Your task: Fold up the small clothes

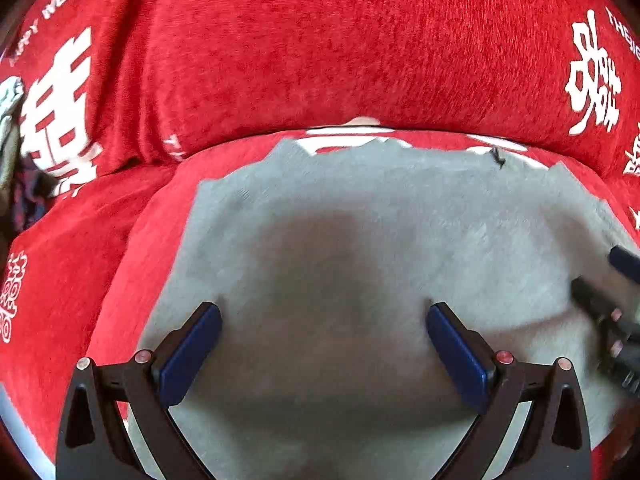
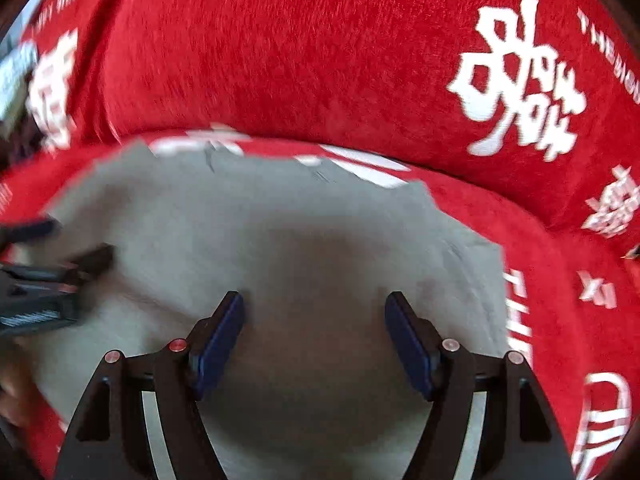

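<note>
A grey fleece garment (image 1: 360,240) lies flat on a red cloth-covered seat; it also shows in the right wrist view (image 2: 280,232). My left gripper (image 1: 324,312) is open and empty, just above the garment's near part. My right gripper (image 2: 314,304) is open and empty, over the garment's right half. The right gripper shows at the right edge of the left wrist view (image 1: 616,300). The left gripper shows blurred at the left edge of the right wrist view (image 2: 52,272).
The red cover (image 1: 340,40) with white characters and lettering rises as a backrest behind the garment (image 2: 300,48). More clothes (image 1: 10,128) lie at the far left, also blurred in the right wrist view (image 2: 14,80).
</note>
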`<action>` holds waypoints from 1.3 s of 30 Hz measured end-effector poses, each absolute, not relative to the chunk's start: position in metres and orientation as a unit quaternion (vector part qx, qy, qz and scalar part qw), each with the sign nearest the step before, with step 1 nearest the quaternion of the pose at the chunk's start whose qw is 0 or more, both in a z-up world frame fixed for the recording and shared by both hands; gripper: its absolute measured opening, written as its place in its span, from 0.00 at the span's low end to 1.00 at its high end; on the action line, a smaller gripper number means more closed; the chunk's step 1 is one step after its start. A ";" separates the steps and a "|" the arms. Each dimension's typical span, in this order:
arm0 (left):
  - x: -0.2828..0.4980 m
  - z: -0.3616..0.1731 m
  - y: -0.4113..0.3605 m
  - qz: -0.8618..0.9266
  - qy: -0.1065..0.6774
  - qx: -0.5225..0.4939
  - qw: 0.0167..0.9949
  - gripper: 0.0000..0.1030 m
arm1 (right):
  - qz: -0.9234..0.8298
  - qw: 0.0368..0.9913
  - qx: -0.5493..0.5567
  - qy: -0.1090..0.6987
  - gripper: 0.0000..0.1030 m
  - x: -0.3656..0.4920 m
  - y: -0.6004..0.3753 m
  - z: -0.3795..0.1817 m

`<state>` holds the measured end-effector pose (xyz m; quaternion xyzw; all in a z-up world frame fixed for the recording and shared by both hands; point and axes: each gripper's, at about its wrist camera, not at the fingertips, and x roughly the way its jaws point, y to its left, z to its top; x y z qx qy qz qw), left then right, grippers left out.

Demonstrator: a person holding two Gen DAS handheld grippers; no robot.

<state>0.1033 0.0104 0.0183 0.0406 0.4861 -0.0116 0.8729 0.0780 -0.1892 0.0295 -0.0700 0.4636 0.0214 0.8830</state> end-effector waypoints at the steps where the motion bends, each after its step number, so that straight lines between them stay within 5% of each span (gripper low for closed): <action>1: 0.100 0.020 0.019 -0.012 0.488 0.028 0.873 1.00 | 0.019 0.887 -0.056 0.459 0.75 0.073 -0.200 0.030; 8: 0.065 0.040 0.028 -0.007 0.469 0.003 0.883 1.00 | -0.009 0.901 0.017 0.433 0.76 0.028 -0.224 0.063; 13: 0.040 0.013 0.035 0.009 0.483 0.030 0.875 1.00 | -0.014 0.882 -0.022 0.471 0.76 -0.001 -0.214 0.028; 25: -0.021 0.020 0.061 -0.010 0.442 -0.011 0.897 1.00 | -0.013 0.910 -0.020 0.415 0.77 -0.059 -0.235 0.025; 31: -0.043 0.013 0.125 0.000 0.455 -0.171 0.874 1.00 | -0.022 0.916 0.007 0.402 0.77 -0.071 -0.239 0.050; 39: -0.016 0.013 0.133 -0.045 0.434 -0.253 0.864 0.99 | -0.005 0.905 -0.004 0.426 0.77 -0.060 -0.212 0.032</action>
